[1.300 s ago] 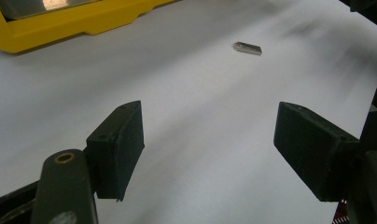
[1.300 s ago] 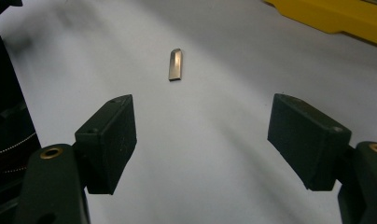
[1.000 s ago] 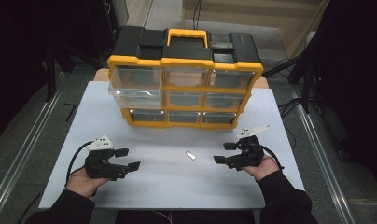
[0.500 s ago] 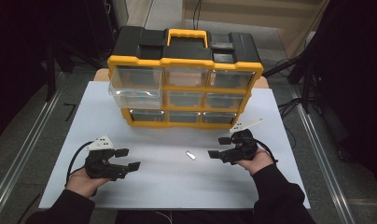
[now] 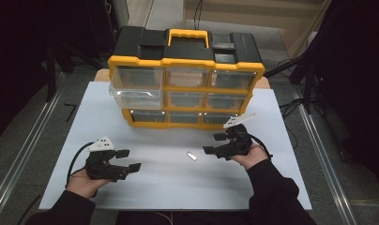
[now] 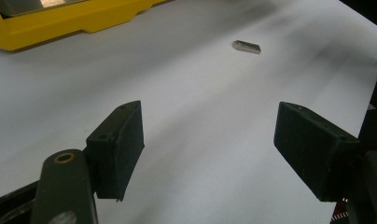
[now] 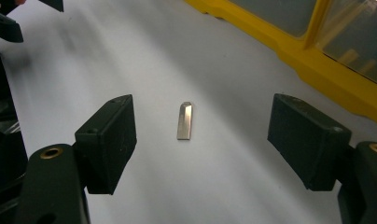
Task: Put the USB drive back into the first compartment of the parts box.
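a white table (image 5: 145, 197) carried a yellow-and-black drawer cabinet (image 5: 185, 79) at its 12 o'clock edge, one top drawer (image 5: 133, 86) pulled out. the left claw (image 5: 126, 160) sat at 8 o'clock and the right claw (image 5: 215, 143) at 4 o'clock, both with jaws apart and empty. a small metal usb stick (image 5: 191, 155) lay flat on the table near centre, just ahead of the right claw's jaws.

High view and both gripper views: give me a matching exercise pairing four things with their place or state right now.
Things:
1. metal piece
2. left tool
3. right tool
4. top-left drawer

States:
A. pulled partly out of the organizer
B. open, just right of the metal piece
C. lying flat on the white table
D. open, near the table's left front

Pairs: 1-C, 2-D, 3-B, 4-A
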A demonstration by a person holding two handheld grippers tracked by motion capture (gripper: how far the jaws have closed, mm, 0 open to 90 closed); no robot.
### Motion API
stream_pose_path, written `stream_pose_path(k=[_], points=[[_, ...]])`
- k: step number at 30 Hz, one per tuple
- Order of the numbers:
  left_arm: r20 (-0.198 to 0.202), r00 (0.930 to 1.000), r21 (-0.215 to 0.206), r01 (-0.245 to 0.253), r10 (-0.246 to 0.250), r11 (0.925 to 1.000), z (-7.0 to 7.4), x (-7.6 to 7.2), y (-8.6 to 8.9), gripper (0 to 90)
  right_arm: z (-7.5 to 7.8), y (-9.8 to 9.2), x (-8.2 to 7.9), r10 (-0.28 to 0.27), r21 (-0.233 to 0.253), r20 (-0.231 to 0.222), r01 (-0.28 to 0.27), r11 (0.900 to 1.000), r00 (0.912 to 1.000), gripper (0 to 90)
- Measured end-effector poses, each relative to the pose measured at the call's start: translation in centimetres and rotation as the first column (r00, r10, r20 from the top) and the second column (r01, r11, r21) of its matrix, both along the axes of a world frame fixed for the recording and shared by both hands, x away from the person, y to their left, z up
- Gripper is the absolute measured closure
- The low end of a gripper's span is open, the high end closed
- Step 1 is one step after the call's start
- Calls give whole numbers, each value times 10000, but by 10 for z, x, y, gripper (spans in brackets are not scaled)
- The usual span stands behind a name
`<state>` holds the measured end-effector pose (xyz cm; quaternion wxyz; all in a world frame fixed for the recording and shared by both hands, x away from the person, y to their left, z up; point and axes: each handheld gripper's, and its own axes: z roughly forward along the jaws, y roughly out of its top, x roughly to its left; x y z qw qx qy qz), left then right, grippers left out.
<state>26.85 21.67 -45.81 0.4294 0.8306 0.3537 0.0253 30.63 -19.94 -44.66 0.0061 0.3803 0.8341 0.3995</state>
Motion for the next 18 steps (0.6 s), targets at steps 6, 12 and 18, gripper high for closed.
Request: stream_pose_path(k=[6, 12, 18], points=[[-44, 10000, 5, 50, -50, 10000, -1, 0, 0, 253, 1, 10, 7, 53, -58, 11, -53, 10000, 10000, 218], [-37, 10000, 0, 50, -50, 10000, -1, 0, 0, 252, 3, 22, 11, 133, -124, 45, -133, 9998, 9999, 218], [-16, 10000, -11, 39, -39, 10000, 0, 0, 0, 253, 4, 32, 16, 157, -151, 44, -157, 9998, 9999, 218]])
